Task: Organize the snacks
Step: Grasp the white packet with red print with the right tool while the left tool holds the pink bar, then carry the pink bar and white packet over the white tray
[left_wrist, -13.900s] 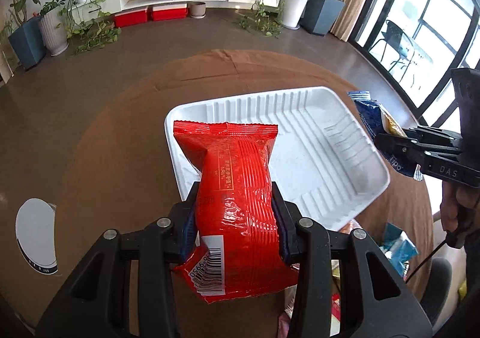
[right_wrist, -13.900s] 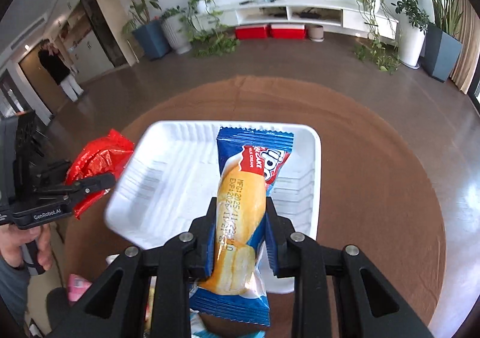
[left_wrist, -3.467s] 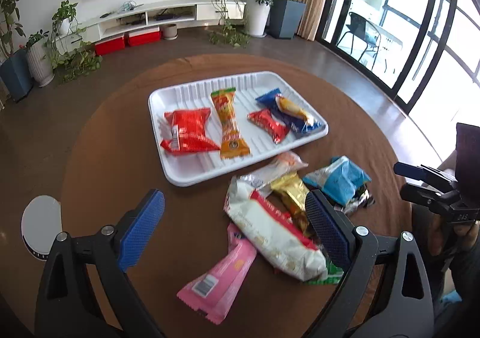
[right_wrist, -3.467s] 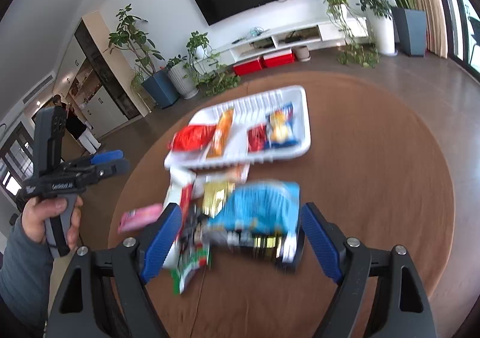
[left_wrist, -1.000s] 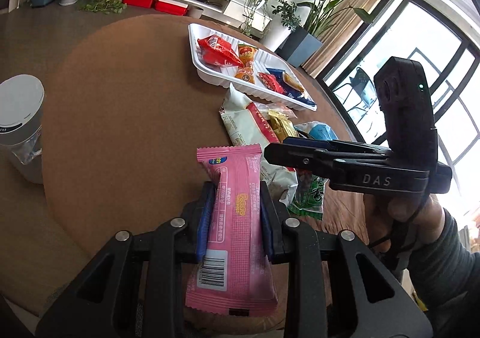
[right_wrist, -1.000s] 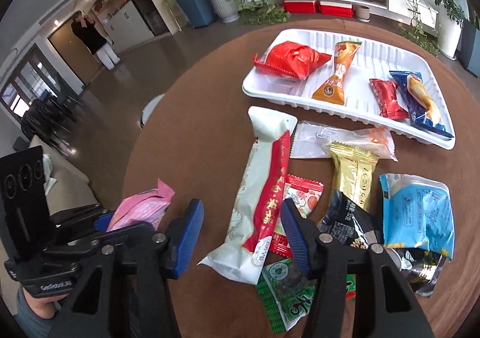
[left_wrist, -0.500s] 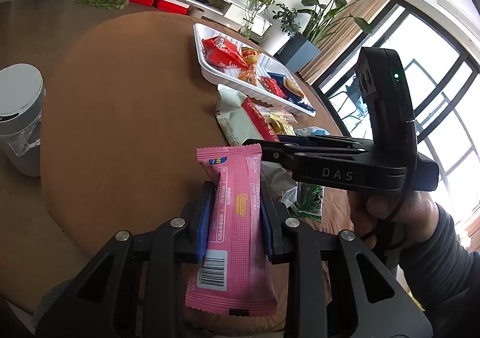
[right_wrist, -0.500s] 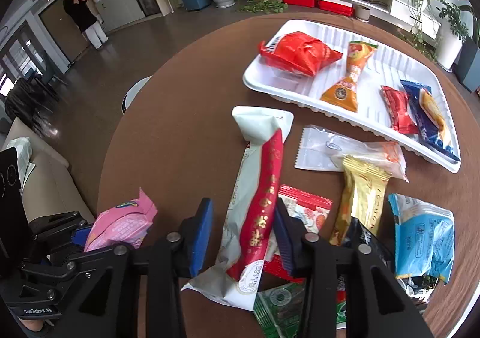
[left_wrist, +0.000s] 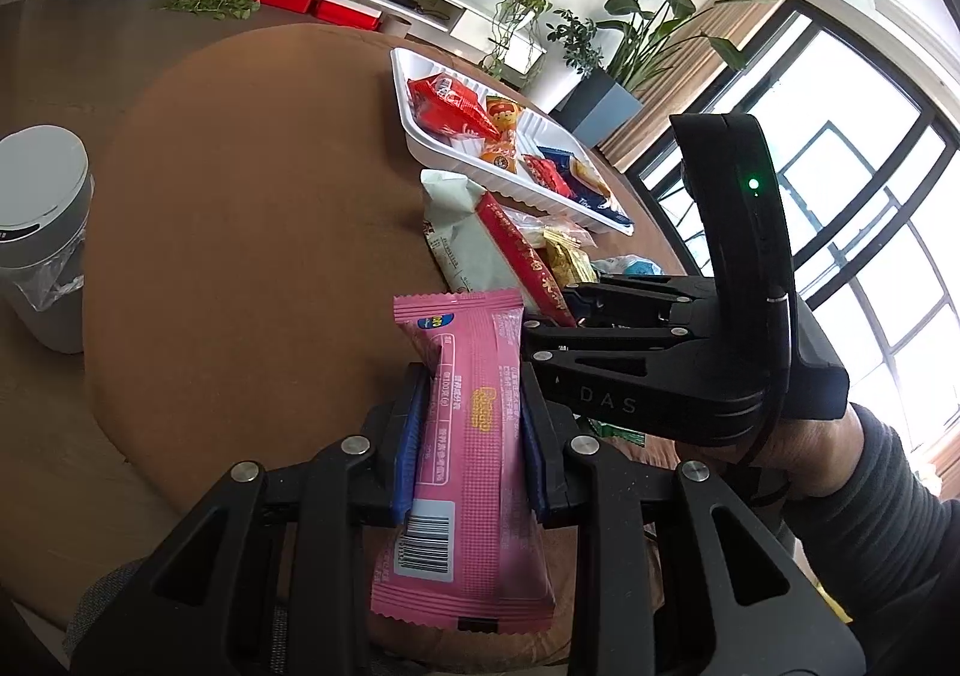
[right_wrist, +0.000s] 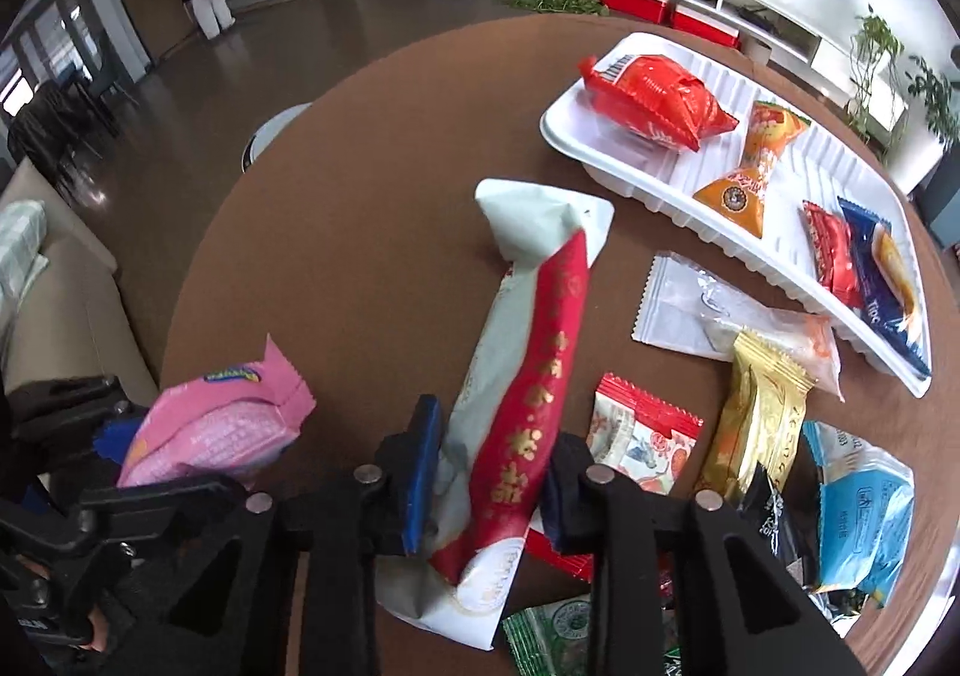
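Steeply tilted, right claw (right_wrist: 489, 487) closing around long packet (right_wrist: 528, 370), left claw (left_wrist: 471, 451) clamping pink packet (left_wrist: 471, 460).

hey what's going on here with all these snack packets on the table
A person is sorting snacks into a white tray with a handheld gripper in each hand. The left gripper is shut on a pink packet, held above the round brown table. The right gripper is closing around a long pale packet with a red stripe that lies among the loose snacks. Four packets sit in the tray; several more lie on the table beside it.
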{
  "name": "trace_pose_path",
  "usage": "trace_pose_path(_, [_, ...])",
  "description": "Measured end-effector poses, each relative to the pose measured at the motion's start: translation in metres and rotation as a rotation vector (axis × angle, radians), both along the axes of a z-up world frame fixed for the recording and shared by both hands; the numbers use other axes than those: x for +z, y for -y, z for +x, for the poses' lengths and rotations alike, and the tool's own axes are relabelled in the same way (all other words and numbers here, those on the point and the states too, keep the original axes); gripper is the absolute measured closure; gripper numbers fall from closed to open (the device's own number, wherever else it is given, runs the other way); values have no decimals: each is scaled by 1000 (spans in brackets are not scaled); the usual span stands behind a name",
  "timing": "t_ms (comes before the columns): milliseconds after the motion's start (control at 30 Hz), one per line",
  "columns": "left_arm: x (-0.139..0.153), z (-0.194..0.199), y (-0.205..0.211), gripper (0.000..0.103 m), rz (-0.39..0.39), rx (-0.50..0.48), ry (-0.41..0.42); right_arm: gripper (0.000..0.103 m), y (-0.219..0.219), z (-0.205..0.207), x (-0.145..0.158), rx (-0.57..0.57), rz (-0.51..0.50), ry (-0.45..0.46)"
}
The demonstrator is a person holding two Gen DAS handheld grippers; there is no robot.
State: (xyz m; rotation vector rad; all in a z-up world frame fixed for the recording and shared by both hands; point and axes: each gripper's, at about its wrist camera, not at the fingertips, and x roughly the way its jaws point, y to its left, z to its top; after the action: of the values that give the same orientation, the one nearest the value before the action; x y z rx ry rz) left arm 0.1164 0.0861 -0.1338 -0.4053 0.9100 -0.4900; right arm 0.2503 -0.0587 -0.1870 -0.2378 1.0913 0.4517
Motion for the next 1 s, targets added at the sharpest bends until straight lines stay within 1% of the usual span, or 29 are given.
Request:
trace_pose_path(67, [0, 0, 0, 77, 3, 0, 1, 76, -3, -1, -1, 8, -10, 10])
trace_pose_path(200, [0, 0, 0, 77, 9, 2, -2, 85, -6, -5, -3, 15, -8, 19])
trace_pose_path(300, [0, 1, 1, 77, 15, 1, -3, 86, -8, -8, -3, 22, -9, 30])
trace_pose_path(400, [0, 1, 1, 77, 17, 5, 1, 87, -3, -12, 0, 14, 16, 31])
trace_pose_path(500, [0, 1, 0, 77, 15, 13, 6, 87, 4, -18, 5, -8, 62, 48])
trace_pose_path(633, [-1, 2, 2, 77, 23, 12, 7, 87, 21, -26, 20, -38, 146, 62])
trace_pose_path(767, [0, 3, 3, 77, 30, 11, 4, 87, 38, -33, 30, -67, 239, 52])
trace_pose_path(900, [5, 5, 4, 77, 12, 7, 3, 87, 66, -39, 39, -115, 323, 50])
trace_pose_path(1000, [13, 11, 8, 77, 23, -4, 16, 87, 91, -38, 47, -158, 371, 65])
